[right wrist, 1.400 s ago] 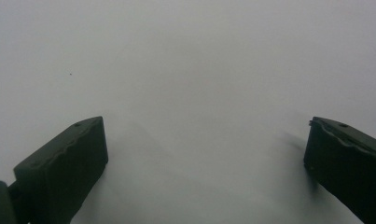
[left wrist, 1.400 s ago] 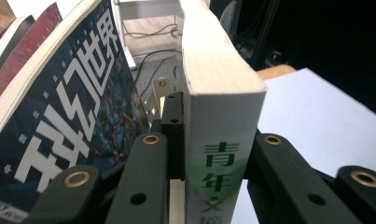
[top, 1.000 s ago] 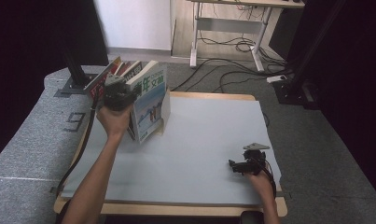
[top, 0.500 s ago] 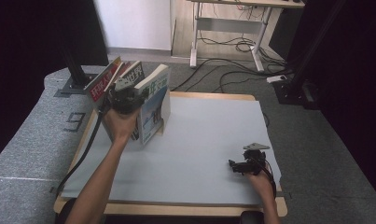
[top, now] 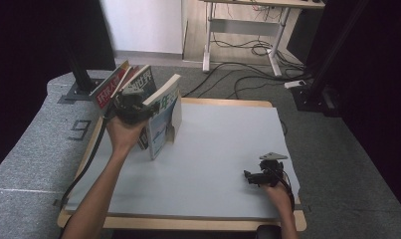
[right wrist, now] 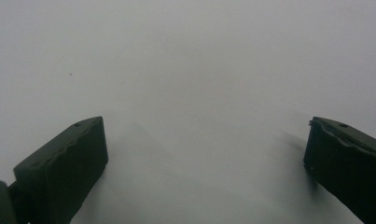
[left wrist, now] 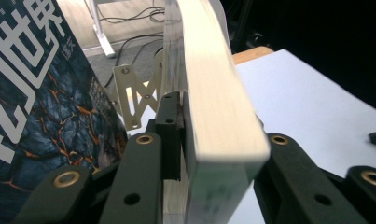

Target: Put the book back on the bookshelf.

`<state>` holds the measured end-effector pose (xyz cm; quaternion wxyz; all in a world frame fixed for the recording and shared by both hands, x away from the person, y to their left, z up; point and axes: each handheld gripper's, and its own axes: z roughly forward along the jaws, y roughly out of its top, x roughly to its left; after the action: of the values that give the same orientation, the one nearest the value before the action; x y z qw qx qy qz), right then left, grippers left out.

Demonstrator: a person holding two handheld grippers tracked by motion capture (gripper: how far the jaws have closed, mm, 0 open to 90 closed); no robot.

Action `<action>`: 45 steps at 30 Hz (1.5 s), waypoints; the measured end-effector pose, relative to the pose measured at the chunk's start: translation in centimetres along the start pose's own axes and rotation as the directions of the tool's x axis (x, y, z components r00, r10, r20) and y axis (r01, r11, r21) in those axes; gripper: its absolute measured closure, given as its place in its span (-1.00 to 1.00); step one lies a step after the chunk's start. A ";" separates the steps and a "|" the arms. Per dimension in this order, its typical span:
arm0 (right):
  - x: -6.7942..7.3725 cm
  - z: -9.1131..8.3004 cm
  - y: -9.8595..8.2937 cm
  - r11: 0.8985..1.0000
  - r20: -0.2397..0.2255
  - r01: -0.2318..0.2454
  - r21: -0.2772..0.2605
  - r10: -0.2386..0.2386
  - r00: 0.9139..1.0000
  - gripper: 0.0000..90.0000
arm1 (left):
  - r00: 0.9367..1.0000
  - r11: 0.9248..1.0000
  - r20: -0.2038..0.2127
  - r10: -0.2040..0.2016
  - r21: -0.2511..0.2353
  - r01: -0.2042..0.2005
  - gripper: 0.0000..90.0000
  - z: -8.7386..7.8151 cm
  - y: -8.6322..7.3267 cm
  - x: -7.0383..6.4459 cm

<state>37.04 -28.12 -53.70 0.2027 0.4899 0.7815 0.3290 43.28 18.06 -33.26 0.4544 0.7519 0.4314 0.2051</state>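
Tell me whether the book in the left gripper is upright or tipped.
Tipped. The book leans left toward the other books, its bottom edge on the table, with the left gripper clamped on its top.

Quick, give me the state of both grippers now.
Left gripper: shut on the thick book, clamped at its top edge.
Right gripper: open, holding nothing, jaws wide apart over the white table cover.

High view looks down; gripper views sit close, sharing the table.

Blue book cover cut off at left edge; pale book page edge blurred; titles unreadable.
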 end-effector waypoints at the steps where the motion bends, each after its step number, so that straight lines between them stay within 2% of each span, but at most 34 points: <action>1: 0.0 0.0 0.0 1.000 0.000 0.000 0.000 0.000 1.000 -1.00 | 1.000 1.000 0.007 -0.001 0.005 0.001 0.54 0.0 0.1 0.0; 4: 0.0 0.0 0.0 1.000 0.000 0.000 0.000 0.000 1.000 -1.00 | 1.000 1.000 0.014 0.007 0.017 -0.007 0.53 0.0 0.1 0.0; 5: 0.0 0.0 0.0 1.000 0.000 0.000 0.000 0.000 1.000 -1.00 | 1.000 0.999 0.017 0.020 0.033 -0.021 0.54 0.0 0.2 -0.3; 7: 0.0 0.0 0.0 1.000 0.000 0.000 0.000 0.000 1.000 -1.00 | 0.999 0.998 -0.009 0.044 0.046 -0.044 0.61 0.0 0.4 -0.8; 10: 0.0 0.0 0.0 1.000 0.000 0.001 0.000 -0.001 1.000 -1.00 | 0.998 0.997 -0.029 0.063 0.046 -0.062 0.64 0.1 0.5 -1.3; 12: 0.0 0.0 0.0 1.000 0.000 0.000 0.000 0.000 1.000 -1.00 | 0.995 0.996 -0.059 0.081 0.039 -0.079 0.64 0.3 0.6 -1.8; 18: 0.0 0.0 0.0 1.000 0.000 0.000 0.000 0.000 1.000 -1.00 | 0.993 0.997 -0.093 0.071 -0.001 -0.071 0.65 0.7 0.8 -1.8; 23: 0.0 0.0 0.0 1.000 -0.001 -0.001 0.000 0.001 1.000 -1.00 | 0.986 0.996 -0.147 0.074 -0.033 -0.079 0.65 1.2 0.9 -1.8; 29: 0.0 0.0 0.0 1.000 -0.002 -0.001 0.000 0.001 1.000 -1.00 | 0.985 0.997 -0.170 0.029 -0.067 -0.041 0.65 1.3 0.9 -1.4; 34: 0.0 0.0 0.0 1.000 -0.002 -0.001 -0.001 0.001 1.000 -1.00 | 0.986 0.996 -0.162 0.028 -0.081 -0.041 0.65 1.6 0.8 -1.8; 39: 0.0 0.0 0.0 1.000 -0.001 0.000 -0.001 0.000 1.000 -1.00 | 0.994 0.996 -0.104 0.045 -0.071 -0.052 0.63 2.2 0.6 -2.7; 44: 0.0 0.0 0.0 1.000 -0.001 0.000 -0.001 0.000 1.000 -1.00 | 0.994 0.996 -0.092 0.058 -0.063 -0.064 0.59 2.2 0.5 -3.1; 45: 0.0 0.0 0.0 1.000 -0.002 0.000 0.000 0.000 1.000 -1.00 | 0.994 0.995 -0.086 0.072 -0.056 -0.077 0.56 2.1 0.4 -3.1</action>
<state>37.04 -28.15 -53.69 0.2022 0.4895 0.7817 0.3293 43.29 14.32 -33.68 0.4499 0.7445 0.4154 0.2661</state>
